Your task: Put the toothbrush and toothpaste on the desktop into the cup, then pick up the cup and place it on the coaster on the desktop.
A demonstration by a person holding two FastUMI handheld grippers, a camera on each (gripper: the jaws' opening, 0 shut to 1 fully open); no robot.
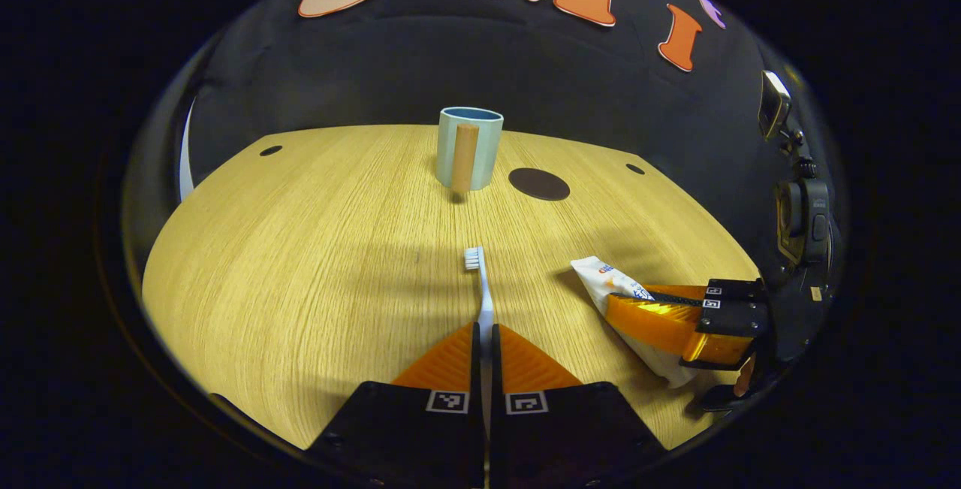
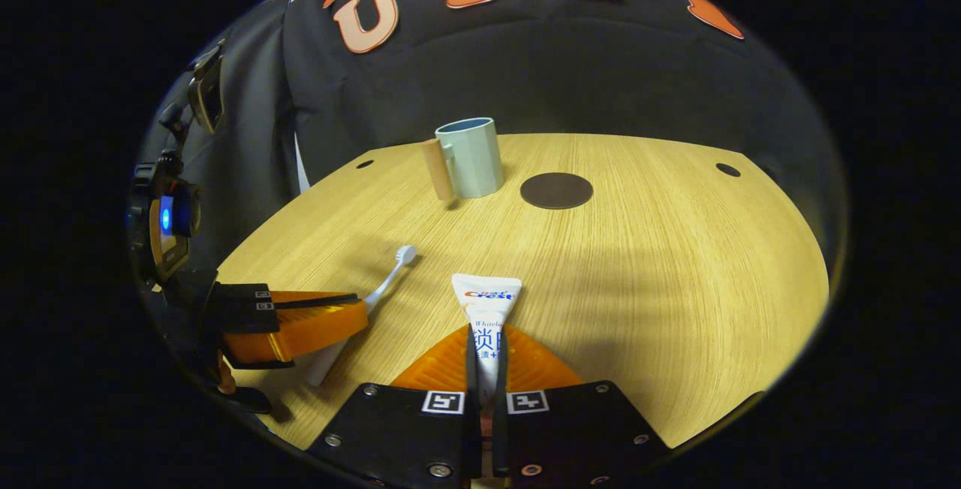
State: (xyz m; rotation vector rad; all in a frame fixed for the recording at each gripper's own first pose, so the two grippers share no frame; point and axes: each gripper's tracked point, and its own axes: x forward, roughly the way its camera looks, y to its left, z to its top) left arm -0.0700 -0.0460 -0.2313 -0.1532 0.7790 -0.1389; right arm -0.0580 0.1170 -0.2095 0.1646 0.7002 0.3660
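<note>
A pale blue-green cup (image 1: 471,145) with a tan handle stands at the far side of the wooden desktop (image 1: 300,249), and a dark round coaster (image 1: 538,183) lies just right of it. My left gripper (image 1: 485,331) is shut on the white toothbrush (image 1: 480,279), whose bristled head points toward the cup. In the right gripper view my right gripper (image 2: 486,339) is shut on the white toothpaste tube (image 2: 486,301), its flat end pointing at the cup (image 2: 471,156) and coaster (image 2: 556,190). Both items lie low over the desktop. The left gripper (image 2: 353,305) and toothbrush (image 2: 390,271) also show at the left there.
Small dark holes (image 1: 270,150) mark the desktop's far corners. A camera on a stand (image 1: 796,211) is at the right edge in the left gripper view. Bare wood lies between the grippers and the cup.
</note>
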